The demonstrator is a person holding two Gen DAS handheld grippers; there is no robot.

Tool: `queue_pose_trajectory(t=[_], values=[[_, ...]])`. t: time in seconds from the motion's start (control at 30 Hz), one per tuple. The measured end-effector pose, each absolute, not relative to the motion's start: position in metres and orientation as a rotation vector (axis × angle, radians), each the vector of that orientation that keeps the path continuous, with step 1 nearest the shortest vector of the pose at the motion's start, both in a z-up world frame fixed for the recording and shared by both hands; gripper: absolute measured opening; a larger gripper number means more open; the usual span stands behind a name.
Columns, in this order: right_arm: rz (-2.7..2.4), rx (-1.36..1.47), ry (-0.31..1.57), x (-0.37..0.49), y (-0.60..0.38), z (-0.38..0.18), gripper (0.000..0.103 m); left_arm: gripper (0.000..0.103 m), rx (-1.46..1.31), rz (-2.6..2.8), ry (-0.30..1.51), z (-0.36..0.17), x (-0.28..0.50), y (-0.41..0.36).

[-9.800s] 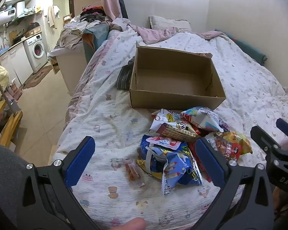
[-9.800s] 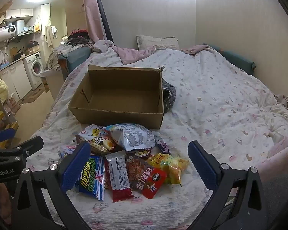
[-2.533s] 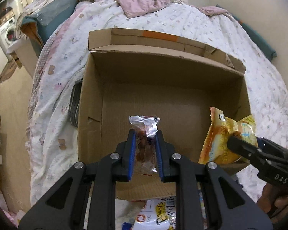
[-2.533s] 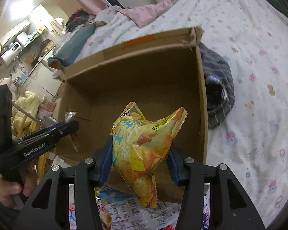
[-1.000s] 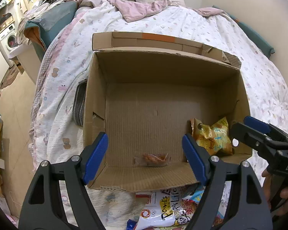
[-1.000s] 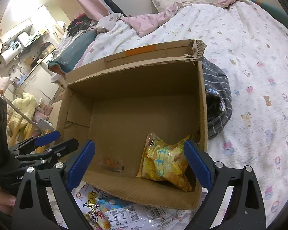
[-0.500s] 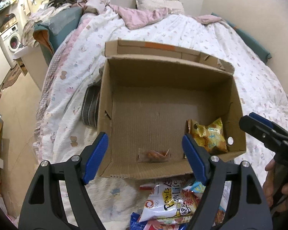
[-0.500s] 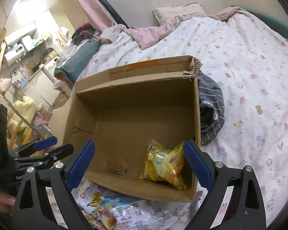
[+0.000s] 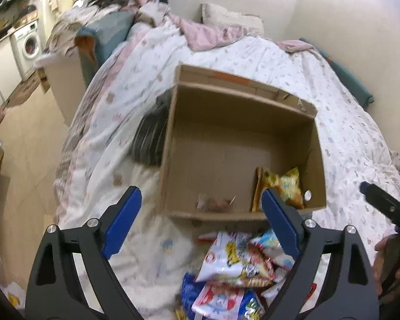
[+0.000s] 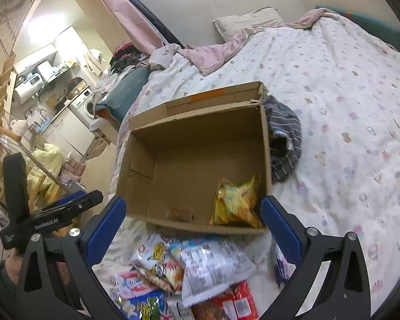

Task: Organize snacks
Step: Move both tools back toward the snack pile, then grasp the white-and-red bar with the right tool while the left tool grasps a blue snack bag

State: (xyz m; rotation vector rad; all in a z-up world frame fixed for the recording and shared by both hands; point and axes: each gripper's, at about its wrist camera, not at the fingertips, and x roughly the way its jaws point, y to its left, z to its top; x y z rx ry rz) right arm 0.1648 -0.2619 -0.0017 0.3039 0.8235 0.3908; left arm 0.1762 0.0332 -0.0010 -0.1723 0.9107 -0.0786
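Note:
An open cardboard box sits on the bed. Inside it lie a yellow chip bag at the near right and a small clear packet of orange snacks at the near middle. A pile of snack bags lies on the quilt just in front of the box. My left gripper is open and empty, above the pile's left side. My right gripper is open and empty, over the box's near wall and the pile.
A dark striped cloth lies beside the box. The flowered quilt covers the bed, with a pillow at the far end. The bed's left edge drops to the floor; a washing machine stands beyond.
Both grippers dropped their snacks into the box about two seconds ago, then pulled back and up toward me. The box now sits farther away and more of the pile shows.

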Motion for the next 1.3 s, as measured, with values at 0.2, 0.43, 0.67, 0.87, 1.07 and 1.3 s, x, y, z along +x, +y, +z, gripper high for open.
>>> queue_pose_trajectory(t=[0.2, 0.43, 0.67, 0.87, 1.07, 1.3], values=[[0.369, 0.333, 0.822, 0.14, -0.272, -0.001, 0.103, 0.09, -0.169, -0.024, 0.95, -0.007, 0.152, 0.044], [0.308, 0.258, 0.829, 0.118, -0.267, -0.011, 0.103, 0.09, -0.142, 0.016, 0.964, -0.008, 0.125, 0.052], [0.321, 0.222, 0.909, 0.109, -0.271, -0.026, 0.103, 0.09, -0.202, 0.052, 0.992, -0.02, 0.116, 0.058], [0.472, 0.396, 1.147, 0.118, -0.271, -0.062, 0.1, 0.09, -0.183, 0.039, 1.014, -0.025, 0.122, 0.047], [0.553, 0.303, 1.358, 0.12, -0.229, -0.099, 0.065, 0.09, -0.164, 0.027, 1.029, -0.029, 0.121, 0.044], [0.522, 0.057, 1.47, 0.114, -0.183, -0.13, 0.061, 0.09, -0.153, 0.05, 1.086, -0.043, 0.121, 0.054]])
